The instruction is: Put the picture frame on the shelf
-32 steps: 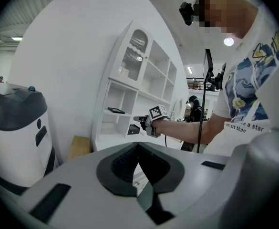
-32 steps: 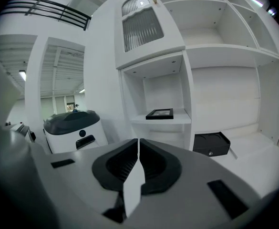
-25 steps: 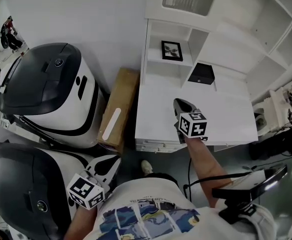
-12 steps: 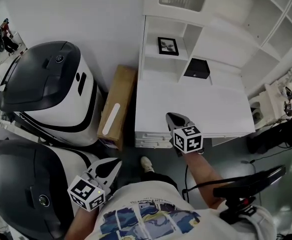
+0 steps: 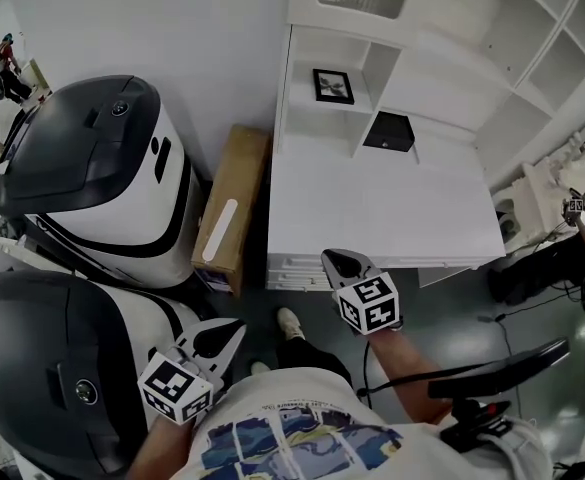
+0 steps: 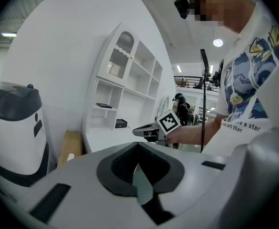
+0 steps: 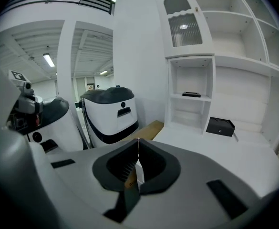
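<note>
Hovering at desk [image 5: 402,213] front, right gripper [image 5: 338,262] jaws together (left gripper [image 5: 224,332] seemingly too), both empty.

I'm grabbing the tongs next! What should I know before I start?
Left tongs: shut, empty, held low near the person's body.
Right tongs: shut, empty, at the front edge of the white desk.
Picture frame: lying on the shelf in the left cubby.
Black box: on the desk, untouched.
Done: the frame is on the shelf.
Left: nothing, as far as the views show.
</note>
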The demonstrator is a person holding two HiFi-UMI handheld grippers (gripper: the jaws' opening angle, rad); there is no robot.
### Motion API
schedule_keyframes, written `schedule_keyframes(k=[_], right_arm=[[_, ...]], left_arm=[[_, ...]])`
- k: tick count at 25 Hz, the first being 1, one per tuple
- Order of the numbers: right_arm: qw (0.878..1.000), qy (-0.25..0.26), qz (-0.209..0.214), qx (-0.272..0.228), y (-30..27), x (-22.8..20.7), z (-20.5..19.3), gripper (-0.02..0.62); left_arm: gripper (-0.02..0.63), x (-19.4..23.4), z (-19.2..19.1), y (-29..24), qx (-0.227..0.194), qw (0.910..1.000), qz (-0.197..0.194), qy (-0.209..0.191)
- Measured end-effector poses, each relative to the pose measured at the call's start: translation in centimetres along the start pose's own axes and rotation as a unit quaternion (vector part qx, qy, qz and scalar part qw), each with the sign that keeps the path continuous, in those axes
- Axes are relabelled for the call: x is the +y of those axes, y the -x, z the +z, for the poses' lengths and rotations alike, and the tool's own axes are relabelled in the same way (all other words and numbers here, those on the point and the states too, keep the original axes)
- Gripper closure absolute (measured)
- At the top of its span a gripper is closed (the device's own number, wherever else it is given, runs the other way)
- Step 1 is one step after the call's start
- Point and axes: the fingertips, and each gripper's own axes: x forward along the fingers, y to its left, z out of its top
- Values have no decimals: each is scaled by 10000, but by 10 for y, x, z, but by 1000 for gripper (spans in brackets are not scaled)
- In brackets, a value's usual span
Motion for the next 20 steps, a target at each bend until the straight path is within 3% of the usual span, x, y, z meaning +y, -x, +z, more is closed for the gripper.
schedule_keyframes(k=[9, 20], right_arm=[[9988, 339, 333, 116, 29, 49, -16, 569], [9963, 691, 501, 32, 42, 71, -15, 571]], left_arm=[[592, -16, -12, 5, -42, 9999, -106, 16], [592, -26, -16, 12, -114, 9999, -61, 21]])
